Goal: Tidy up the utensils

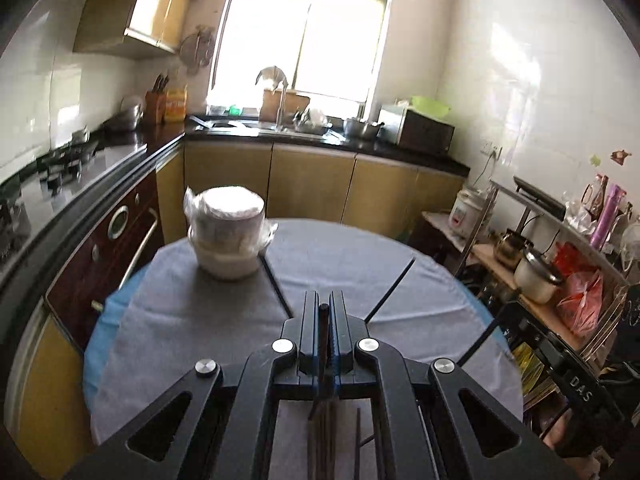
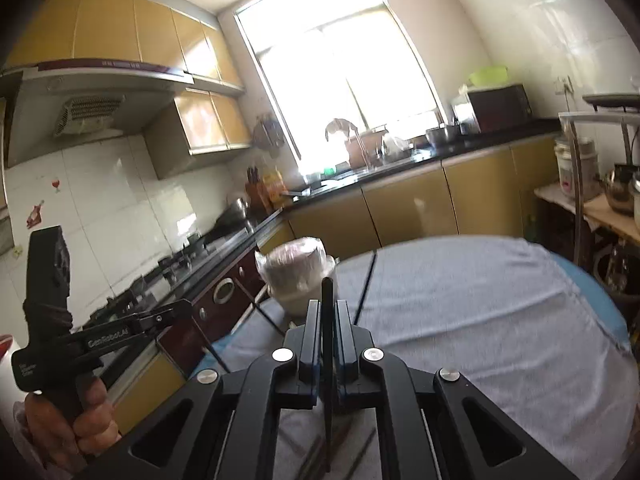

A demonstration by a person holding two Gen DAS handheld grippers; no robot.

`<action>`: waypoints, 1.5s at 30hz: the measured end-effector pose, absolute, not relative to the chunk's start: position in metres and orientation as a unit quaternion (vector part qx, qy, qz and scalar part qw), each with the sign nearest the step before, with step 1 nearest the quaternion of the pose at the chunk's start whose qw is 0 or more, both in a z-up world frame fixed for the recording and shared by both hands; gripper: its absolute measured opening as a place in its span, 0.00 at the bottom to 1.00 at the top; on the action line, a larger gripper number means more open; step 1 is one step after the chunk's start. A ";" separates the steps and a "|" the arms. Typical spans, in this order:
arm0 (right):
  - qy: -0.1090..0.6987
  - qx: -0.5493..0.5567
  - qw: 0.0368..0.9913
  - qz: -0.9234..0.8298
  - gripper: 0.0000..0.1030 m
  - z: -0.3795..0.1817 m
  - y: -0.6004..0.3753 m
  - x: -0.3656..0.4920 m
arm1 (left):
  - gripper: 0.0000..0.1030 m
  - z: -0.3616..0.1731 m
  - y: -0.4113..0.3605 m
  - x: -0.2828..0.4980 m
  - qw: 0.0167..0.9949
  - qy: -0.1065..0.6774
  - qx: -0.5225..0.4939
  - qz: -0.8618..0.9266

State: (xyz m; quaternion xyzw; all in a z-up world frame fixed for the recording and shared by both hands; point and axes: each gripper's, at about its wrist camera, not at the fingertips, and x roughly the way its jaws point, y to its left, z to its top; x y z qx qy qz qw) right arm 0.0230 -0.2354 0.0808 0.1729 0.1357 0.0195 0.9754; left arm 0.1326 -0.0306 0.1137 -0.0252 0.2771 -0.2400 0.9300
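My left gripper [image 1: 324, 300] is shut on a dark chopstick [image 1: 322, 344] that stands up between its jaws, lifted above the round table [image 1: 192, 320]. More chopsticks [image 1: 340, 436] lie on the grey cloth beneath it, and two single dark chopsticks [image 1: 275, 282] [image 1: 394, 284] lie farther out. My right gripper [image 2: 328, 308] is shut on another dark chopstick [image 2: 327, 320], which pokes above the fingertips and hangs below them. Several chopsticks [image 2: 344, 444] lie blurred under it. In the right wrist view the left gripper [image 2: 176, 312] is at the left, held by a hand [image 2: 72, 420].
A white container wrapped in plastic [image 1: 226, 236] [image 2: 298, 276] stands at the table's far left. A counter with a stove [image 1: 60, 168] and oven runs along the left. A sink counter [image 1: 320, 132] lies ahead. Cluttered shelves with pots [image 1: 536, 272] stand at the right.
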 end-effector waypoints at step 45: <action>0.222 0.181 0.958 -0.034 0.61 0.038 -0.252 -0.033 | 0.75 0.047 -0.012 0.038 0.930 0.352 0.031 -0.102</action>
